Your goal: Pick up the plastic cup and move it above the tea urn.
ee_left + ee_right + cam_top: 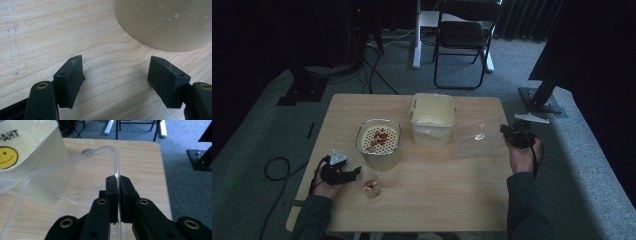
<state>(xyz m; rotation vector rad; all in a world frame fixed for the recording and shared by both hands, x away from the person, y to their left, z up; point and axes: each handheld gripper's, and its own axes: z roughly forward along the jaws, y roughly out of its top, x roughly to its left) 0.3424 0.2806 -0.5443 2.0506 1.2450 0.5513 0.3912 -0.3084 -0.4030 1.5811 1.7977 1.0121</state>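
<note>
- Clear lid (75, 170) sits at the worktop's (437, 190) right side, its rim clenched by the right tongs (117, 192).
- Cream tub (432, 119) stands just left of it.
- Left tongs (115, 80) gape, released, near a small cup (371, 185).

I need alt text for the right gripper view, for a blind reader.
The right tool is shut on the rim of a clear plastic lid, held above a wooden table. A cream container with a smiley sticker stands at the left.
</note>
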